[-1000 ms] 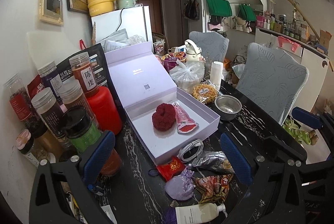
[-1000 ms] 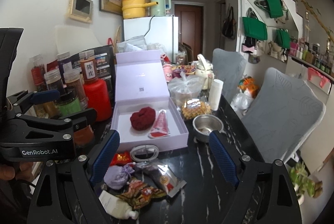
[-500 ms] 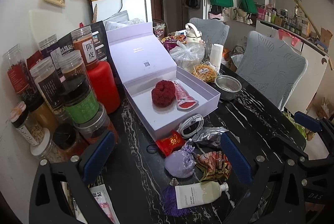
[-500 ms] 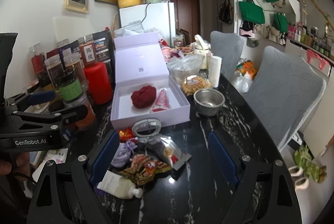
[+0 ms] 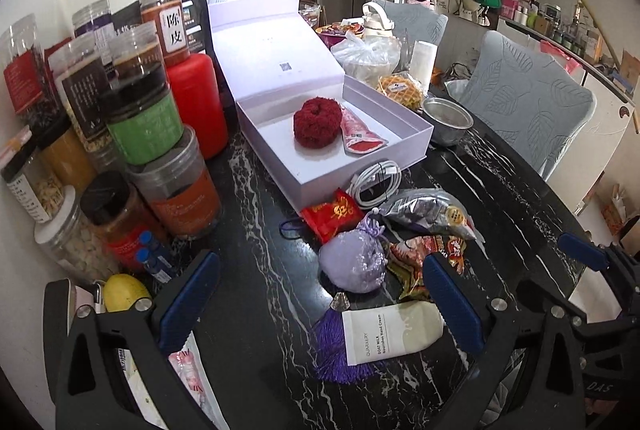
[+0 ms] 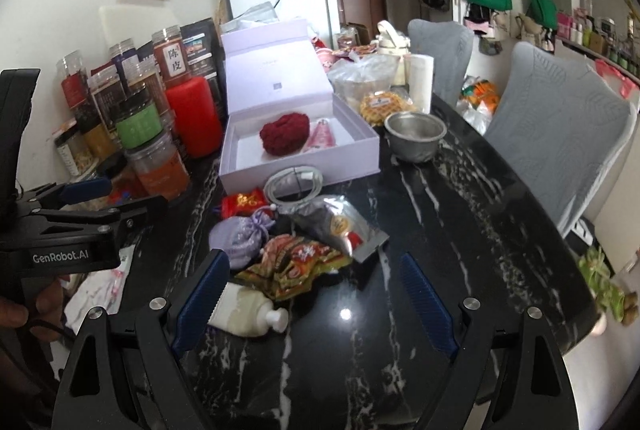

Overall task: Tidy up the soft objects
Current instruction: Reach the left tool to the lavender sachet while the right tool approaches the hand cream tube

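Left wrist view: lying open on the black marble table, the lilac box, lid leaning back toward the jars, long axis running from near-left to far-right. Sitting inside the box, a dark red fluffy ball, and touching its right side a pink pouch, narrow end pointing away toward the lid, wide end toward the box's front wall.

Just in front of the box, touching its front wall: a coiled white cable and a red embroidered pouch, tilted, long axis slanting up to the right. Nearer than the box, beside the red pouch: a silver snack packet, long axis lying left to right. Nearer still: a lilac drawstring sachet, neck pointing back toward the box, with a crumpled red-and-yellow snack wrapper touching its right side. Farthest from the box: a cream hand-cream tube, lying flat, long axis left to right; in the right wrist view, cap pointing right.

Hovering over this pile, the left gripper, blue pads standing wide apart, gripping nothing, sachet and tube showing between them. Likewise gaping wide and empty, the right gripper, left pad overlapping the tube's body, contact impossible to tell.
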{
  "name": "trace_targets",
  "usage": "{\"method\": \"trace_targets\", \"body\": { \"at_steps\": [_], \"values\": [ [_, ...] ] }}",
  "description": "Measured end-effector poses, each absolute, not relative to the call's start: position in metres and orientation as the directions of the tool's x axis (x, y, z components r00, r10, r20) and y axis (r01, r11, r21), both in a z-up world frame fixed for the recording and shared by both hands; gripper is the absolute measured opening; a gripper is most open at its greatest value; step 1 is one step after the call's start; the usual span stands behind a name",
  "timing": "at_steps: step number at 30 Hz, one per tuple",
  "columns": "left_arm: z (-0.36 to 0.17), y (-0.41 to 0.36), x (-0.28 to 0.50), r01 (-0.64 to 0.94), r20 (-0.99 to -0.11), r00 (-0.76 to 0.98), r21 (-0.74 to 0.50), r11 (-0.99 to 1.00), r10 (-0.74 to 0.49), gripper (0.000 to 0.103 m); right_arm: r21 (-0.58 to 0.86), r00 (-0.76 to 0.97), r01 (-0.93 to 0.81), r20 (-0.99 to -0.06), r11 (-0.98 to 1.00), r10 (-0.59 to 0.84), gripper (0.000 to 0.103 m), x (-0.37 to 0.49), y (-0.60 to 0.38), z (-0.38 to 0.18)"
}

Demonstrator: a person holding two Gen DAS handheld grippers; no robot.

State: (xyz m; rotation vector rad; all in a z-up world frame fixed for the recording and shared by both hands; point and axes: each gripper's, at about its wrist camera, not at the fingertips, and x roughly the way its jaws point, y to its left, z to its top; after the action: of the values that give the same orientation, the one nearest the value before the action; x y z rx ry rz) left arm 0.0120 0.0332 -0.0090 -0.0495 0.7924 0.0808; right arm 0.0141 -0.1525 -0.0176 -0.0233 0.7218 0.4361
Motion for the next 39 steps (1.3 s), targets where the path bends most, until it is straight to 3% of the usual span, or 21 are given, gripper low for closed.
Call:
{"method": "trace_targets", "body": {
  "at_steps": [16,23,24,25,26,31,39],
  "values": [
    [-0.050,0.059,0.001,-0.110,-0.766,0.642,-0.046,0.993,0.035,0.103,0.221,0.531,-0.439,-0.718,0.871,0.450,0.086,0.015,-0.125,-0.084],
    [-0.060,0.070,-0.001,-0.145,-0.781,0.622,-0.056,0.988,0.047,0.103,0.271,0.469,-0.445,-0.742,0.854,0.480,0.063,0.024,-0.107,-0.108],
    [-0.061,0.071,0.000,-0.148,-0.782,0.622,-0.058,0.987,0.047,0.103,0.280,0.460,-0.441,-0.745,0.853,0.483,0.057,0.025,-0.106,-0.110],
    [-0.061,0.071,0.000,-0.149,-0.782,0.622,-0.060,0.987,0.047,0.103,0.278,0.473,-0.439,-0.737,0.854,0.483,0.044,0.025,-0.106,-0.109],
    [-0.062,0.071,0.001,-0.149,-0.780,0.624,-0.063,0.987,0.045,0.103,0.274,0.474,-0.438,-0.739,0.856,0.479,0.042,0.026,-0.105,-0.110],
    [-0.066,0.065,0.012,-0.119,-0.785,0.619,-0.072,0.990,0.018,0.103,0.323,0.455,-0.415,-0.736,0.851,0.501,0.036,0.031,-0.114,-0.111],
    [-0.077,0.046,0.038,-0.066,-0.790,0.613,-0.070,0.995,-0.014,0.103,0.310,0.486,-0.354,-0.745,0.882,0.457,0.036,0.029,-0.147,-0.106]
  ]
}}
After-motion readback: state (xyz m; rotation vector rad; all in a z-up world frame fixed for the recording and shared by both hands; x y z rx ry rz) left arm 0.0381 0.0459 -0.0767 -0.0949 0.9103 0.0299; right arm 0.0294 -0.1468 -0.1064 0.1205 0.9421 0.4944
